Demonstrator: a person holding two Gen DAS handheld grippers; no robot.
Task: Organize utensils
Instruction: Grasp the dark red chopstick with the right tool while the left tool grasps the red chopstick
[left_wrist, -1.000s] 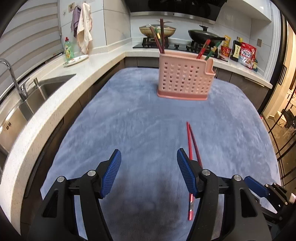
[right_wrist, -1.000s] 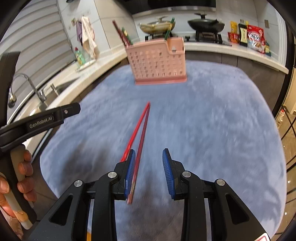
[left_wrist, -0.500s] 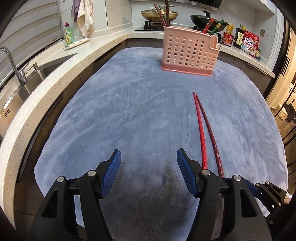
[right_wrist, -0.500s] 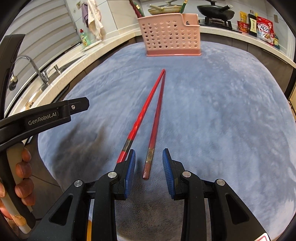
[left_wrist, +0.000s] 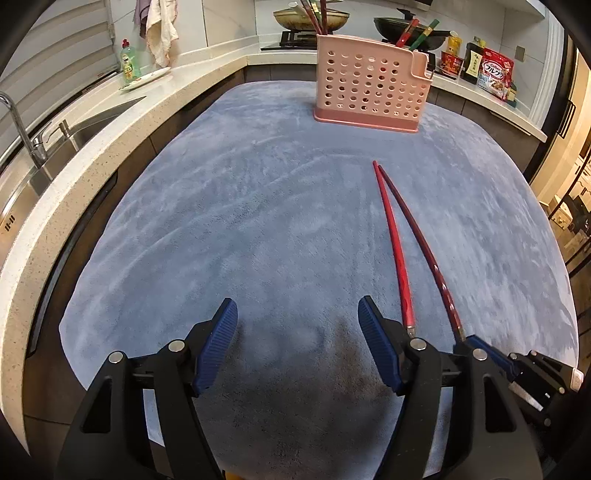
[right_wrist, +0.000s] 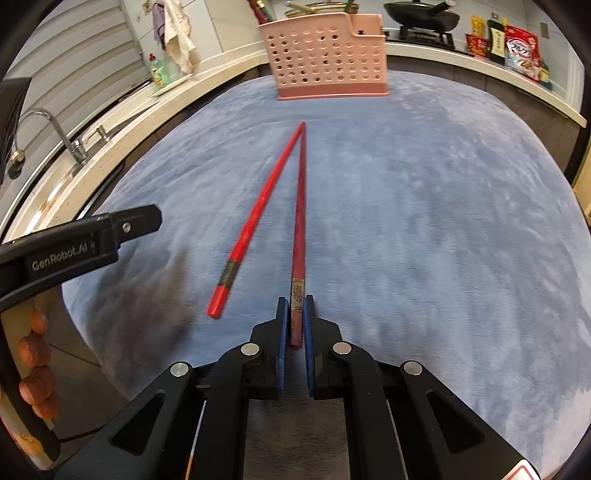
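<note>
Pink utensil caddy (right_wrist: 325, 55) already holds several chopsticks. Two left on the counter (right_wrist: 424, 221): right claw (right_wrist: 294, 321) clamped on dark red chopstick (right_wrist: 300, 206), bright red chopstick (right_wrist: 258, 210) loose beside. Left claw (left_wrist: 297, 343) wide open, empty.

Left gripper (left_wrist: 297, 341): hovering over the cloth, jaws standing wide apart, nothing lying between the blue pads (left_wrist: 219, 345).
Chopsticks: a bright red chopstick (left_wrist: 395, 243) and a dark red chopstick (left_wrist: 424, 251) are lying on the cloth, far tips touching, near ends spreading apart.
Right gripper (left_wrist: 517, 373): showing at lower right, meeting the near end of the dark red chopstick; its jaws are hiding behind the left gripper's arm.
Pink holder (left_wrist: 371, 94): standing upright at the far end, utensils poking out.
Blue cloth (left_wrist: 258, 206): covering the surface.
</note>
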